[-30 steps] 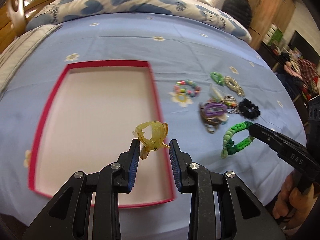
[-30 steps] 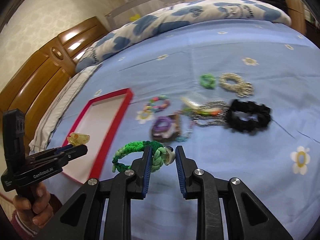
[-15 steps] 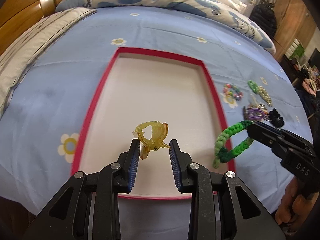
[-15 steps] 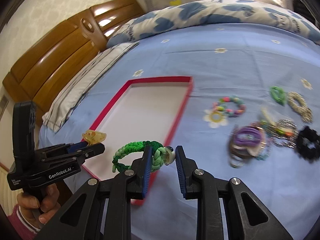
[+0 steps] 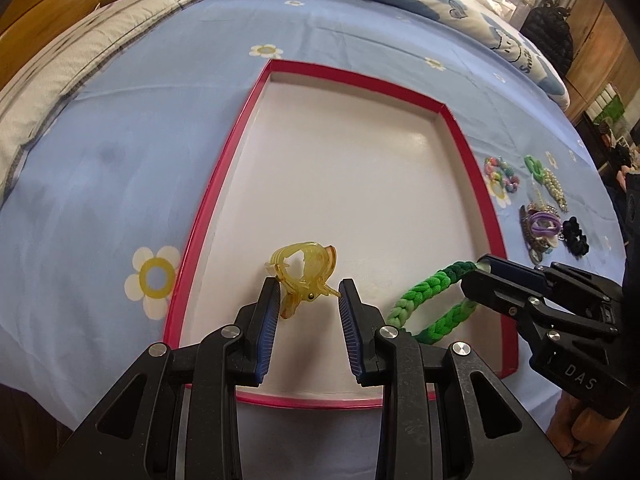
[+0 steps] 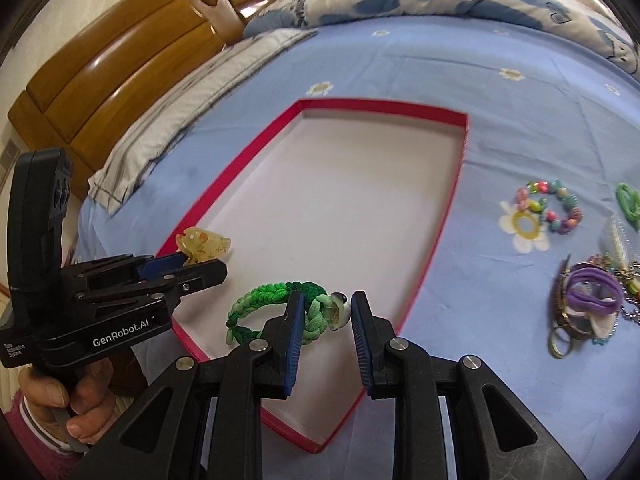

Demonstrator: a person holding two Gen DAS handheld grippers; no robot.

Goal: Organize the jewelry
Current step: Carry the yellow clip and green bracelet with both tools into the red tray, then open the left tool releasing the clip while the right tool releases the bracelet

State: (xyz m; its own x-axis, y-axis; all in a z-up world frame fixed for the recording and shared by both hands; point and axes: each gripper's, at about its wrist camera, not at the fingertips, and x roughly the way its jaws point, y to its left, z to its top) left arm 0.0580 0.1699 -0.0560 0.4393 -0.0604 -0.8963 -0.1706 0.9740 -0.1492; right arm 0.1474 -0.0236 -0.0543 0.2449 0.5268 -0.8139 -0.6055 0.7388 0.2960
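- Over the red-rimmed tray (image 5: 486,196), both grippers now hover; a second ago the right one was out over the sheet.
- Left gripper (image 5: 308,304) clamps the yellow hair claw (image 5: 304,272).
- Right gripper (image 6: 325,312) grips the green braided bracelet (image 6: 264,300).
- Remaining jewelry pile (image 5: 540,216) sits at 3 o'clock of the tray.

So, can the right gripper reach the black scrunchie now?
Probably not yet: the right gripper is shut on the green braided bracelet over the red tray; the black scrunchie lies uncovered beyond.

Tray (image 5: 492,216) on bed (image 5: 120,168); jewelry pile (image 5: 536,216) right.
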